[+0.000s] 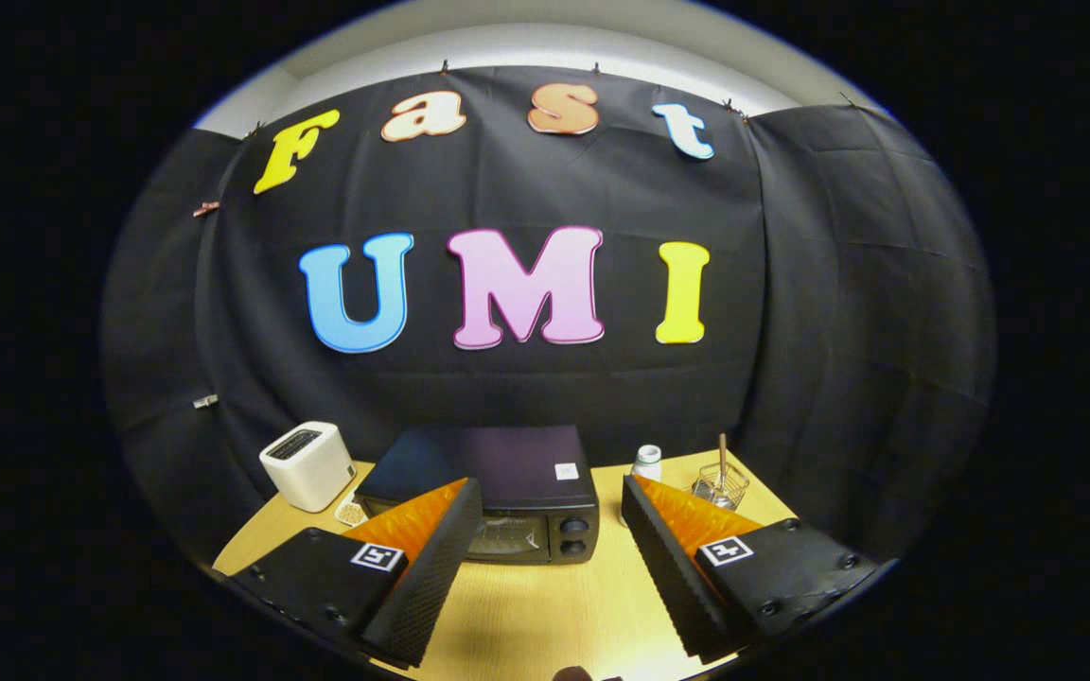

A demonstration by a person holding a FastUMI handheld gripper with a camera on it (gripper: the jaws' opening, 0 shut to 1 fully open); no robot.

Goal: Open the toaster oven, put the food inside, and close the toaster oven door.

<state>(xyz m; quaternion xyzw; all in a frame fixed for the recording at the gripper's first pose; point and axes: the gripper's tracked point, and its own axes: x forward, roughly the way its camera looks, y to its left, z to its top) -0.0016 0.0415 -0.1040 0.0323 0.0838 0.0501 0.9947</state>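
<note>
Two fingers: the gripper has them spread wide apart, nothing between them but bare table, each finger carrying a small square black-and-white marker tag.
Gripper height: held above the near part of the table, looking level toward the back of the booth.
Task thing: a dark, boxy toaster oven with a flat top sits at the back middle of the table, just beyond the fingers, its door shut; two round knobs are stacked on the right of its front.
Writing: a small white sticker sits on the oven's top near the right rear corner, too small to read; no brand can be made out anywhere.
Table: light wooden table, bare between the fingers.
Left of the oven: a white, rounded slot toaster, near it but apart.
Right of the oven: a small white lidded bottle, and further right a clear glass holder with a thin brown stick standing upright in it.
Food: cannot tell where it lies.
</note>
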